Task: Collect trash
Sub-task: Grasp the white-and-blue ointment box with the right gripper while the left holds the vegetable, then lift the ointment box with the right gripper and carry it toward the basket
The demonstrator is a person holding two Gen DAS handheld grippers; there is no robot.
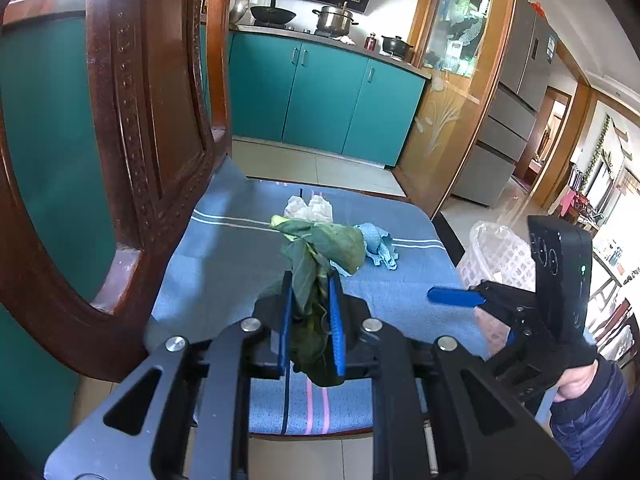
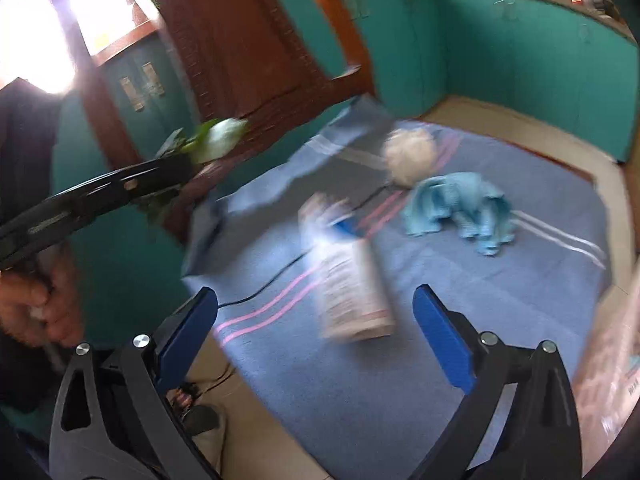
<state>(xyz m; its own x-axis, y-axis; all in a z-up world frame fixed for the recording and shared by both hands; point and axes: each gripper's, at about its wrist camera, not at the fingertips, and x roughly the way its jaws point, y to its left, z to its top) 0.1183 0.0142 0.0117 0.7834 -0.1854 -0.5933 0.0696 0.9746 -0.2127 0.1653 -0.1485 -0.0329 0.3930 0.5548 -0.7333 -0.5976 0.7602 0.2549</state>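
The left tool [image 1: 310,312] is clamped on a bunch of limp green leaves [image 1: 320,248], its blue pads pressed against the stems from either side. The leaves are lifted above a chair seat covered with a blue striped cloth [image 1: 224,256]. In the right wrist view the same leaves [image 2: 216,140] stick out past the left tool's [image 2: 176,172] dark fingers, held up in front of the brown wooden chair back [image 2: 240,40].

The right tool [image 2: 316,332] stands wide apart and holds nothing. Its blue pads frame a printed packet [image 2: 352,300] lying on the cloth just ahead of them; the picture is blurred, so its print cannot be read. From the left wrist the right tool [image 1: 456,298] shows at the right edge of the seat, with a hand [image 1: 576,380] in a dark sleeve behind it.

Farther back on the cloth lie a crumpled white tissue [image 1: 308,208] and, just beside it to the right, a crumpled light blue cloth [image 1: 380,244]. A white mesh basket lined with a clear bag [image 1: 500,256] stands on the floor beside the chair, to the right
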